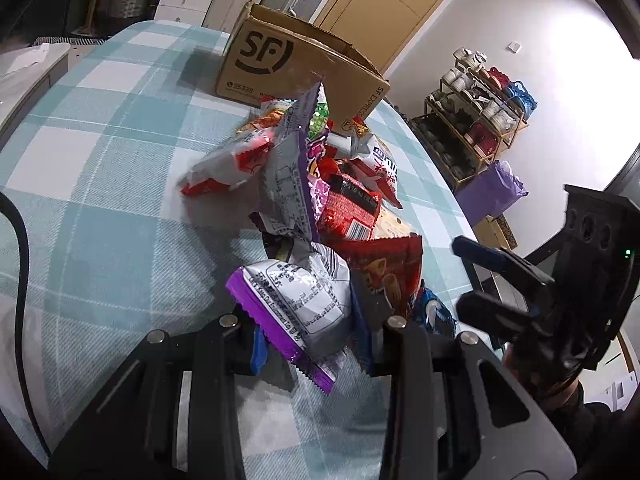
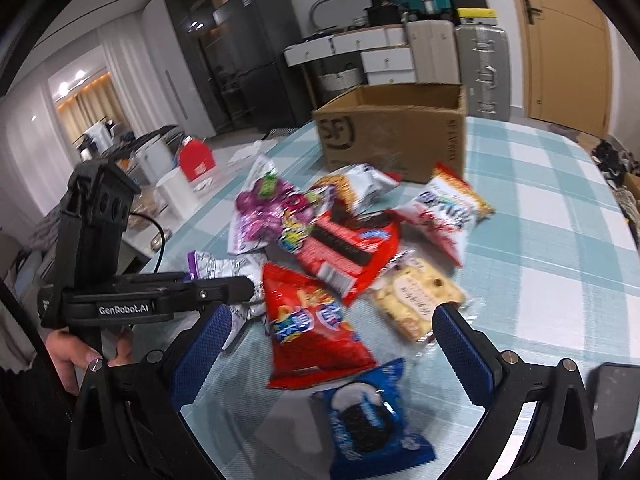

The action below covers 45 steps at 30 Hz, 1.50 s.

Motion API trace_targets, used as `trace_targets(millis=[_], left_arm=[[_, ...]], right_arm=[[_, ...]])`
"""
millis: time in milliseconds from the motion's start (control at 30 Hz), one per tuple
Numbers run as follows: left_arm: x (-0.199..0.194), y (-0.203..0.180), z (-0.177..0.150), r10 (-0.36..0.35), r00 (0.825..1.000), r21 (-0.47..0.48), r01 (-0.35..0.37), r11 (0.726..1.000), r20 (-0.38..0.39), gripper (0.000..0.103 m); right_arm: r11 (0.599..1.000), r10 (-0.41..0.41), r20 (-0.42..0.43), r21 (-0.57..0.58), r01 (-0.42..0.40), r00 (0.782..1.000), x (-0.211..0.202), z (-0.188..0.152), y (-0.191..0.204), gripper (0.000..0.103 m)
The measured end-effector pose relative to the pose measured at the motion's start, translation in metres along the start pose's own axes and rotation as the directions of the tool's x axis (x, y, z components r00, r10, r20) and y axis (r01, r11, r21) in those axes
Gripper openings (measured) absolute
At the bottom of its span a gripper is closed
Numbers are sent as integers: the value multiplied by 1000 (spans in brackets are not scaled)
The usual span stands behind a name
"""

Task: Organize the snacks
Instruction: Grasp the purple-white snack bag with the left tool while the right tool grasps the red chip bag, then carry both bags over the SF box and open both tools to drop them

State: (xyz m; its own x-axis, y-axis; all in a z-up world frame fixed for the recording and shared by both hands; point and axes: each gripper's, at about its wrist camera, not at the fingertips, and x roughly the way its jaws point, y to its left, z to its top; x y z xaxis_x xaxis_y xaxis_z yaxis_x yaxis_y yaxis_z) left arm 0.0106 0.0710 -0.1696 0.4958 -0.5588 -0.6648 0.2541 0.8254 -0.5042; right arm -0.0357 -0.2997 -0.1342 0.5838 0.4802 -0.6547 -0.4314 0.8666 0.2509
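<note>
Left gripper (image 1: pixel 312 328) is clamped on a silver snack bag with a purple crimped edge (image 1: pixel 304 300), jaws narrow, pads pressing its lower end. Bag's long axis runs along the gripper's line: purple crimp toward the camera, printed back panel facing up, far end pointing into the pile. In the right wrist view the same gripper (image 2: pixel 256 286) comes in level from the left, tips buried in that silver bag (image 2: pixel 216 266) at the pile's left edge.

Right gripper (image 2: pixel 332 334) hangs wide open over the near side of the pile, blue pads (image 2: pixel 464 344) well apart, nothing between them touching. Just below it:
- red chip bag (image 2: pixel 312 320), long axis running away from the camera, top corner pointing at the pile
- blue cookie pack (image 2: pixel 372 416), nearest the camera, long axis about the same way
- clear biscuit pack (image 2: pixel 412 296), right of the red bag, lying diagonal

Rest of the snack pile (image 1: pixel 344 196) sits mid-bench on the blue-and-white check cloth (image 1: pixel 112 168). Open cardboard box (image 2: pixel 392 132) stands upright just behind the pile, opening up. Person's hand (image 2: pixel 68 354) grips the left handle.
</note>
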Motion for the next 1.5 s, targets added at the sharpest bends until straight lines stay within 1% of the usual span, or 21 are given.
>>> trace_targets(millis=[67,167,300,333,367,433,500,533,567,600,633,667,700,733,767,867,1067,1167,1267,1367,1500], left_arm=[[-7,3,-3,1,1000,0,-1,1000,4,31],[-19,7,-7,6,1000,-1,-6,1000,12,31],[-32,12,-12,7,1000,-6,-7,1000,17,31],[-35,14,-12,8,1000,-8,-7,1000,19,31],[-37,16,-15,8,1000,-7,-8,1000,20,31],[-43,17,-16,12,1000,-4,-12,1000,25,31],[-48,19,-17,13,999,-3,-13,1000,31,31],[-52,20,-17,14,999,-5,-13,1000,38,31],[-54,21,-17,13,999,-6,-13,1000,40,31],[-57,22,-16,13,999,-8,-13,1000,44,31],[-59,22,-17,13,999,-10,-13,1000,49,31],[-60,22,-17,12,999,-12,-12,1000,52,31],[-62,22,-17,12,999,-13,-11,1000,53,31],[-63,22,-18,9,999,-16,-8,1000,54,31],[-63,22,-17,6,998,-19,-5,1000,55,31],[-65,20,-16,0,998,-20,2,1000,61,31],[-74,13,-14,-12,997,-15,14,1000,76,31],[-80,8,-11,-20,996,-5,21,1000,85,31],[-90,-1,-3,-33,994,16,32,999,104,31],[-100,-12,10,-43,991,46,38,998,126,31],[-108,-27,34,-46,989,79,35,996,138,31]], right_arm=[[1000,24,-22,-3,-24,999,9,-1,3,103],[999,40,-39,-7,-40,998,18,1,5,103],[999,37,-62,-32,-39,997,28,3,12,101],[999,30,-72,-39,-33,997,32,3,14,99],[999,23,-87,-40,-26,996,36,3,15,95],[999,37,-121,-21,-40,992,42,2,15,89],[999,38,-147,-12,-40,988,50,1,16,87],[999,28,-157,-15,-31,987,52,0,17,82],[1000,15,-169,-20,-19,986,56,-1,18,73],[1000,6,-175,-22,-10,985,58,-1,18,68],[1000,0,-181,-19,-4,984,60,-2,17,57],[1000,8,-187,-6,-9,982,62,-2,15,55],[1000,21,-186,8,-20,982,62,-3,13,46],[1000,23,-187,7,-22,982,63,-4,12,42],[1000,23,-186,-4,-25,982,64,-4,13,41],[1000,20,-179,-18,-24,984,63,-3,16,39],[997,71,-132,15,-69,989,50,-1,17,38],[995,98,-77,19,-96,992,33,5,18,38],[995,101,-34,13,-101,994,15,17,21,38],[992,121,5,30,-121,993,0,30,19,38],[989,140,60,40,-142,988,-20,52,13,38]])
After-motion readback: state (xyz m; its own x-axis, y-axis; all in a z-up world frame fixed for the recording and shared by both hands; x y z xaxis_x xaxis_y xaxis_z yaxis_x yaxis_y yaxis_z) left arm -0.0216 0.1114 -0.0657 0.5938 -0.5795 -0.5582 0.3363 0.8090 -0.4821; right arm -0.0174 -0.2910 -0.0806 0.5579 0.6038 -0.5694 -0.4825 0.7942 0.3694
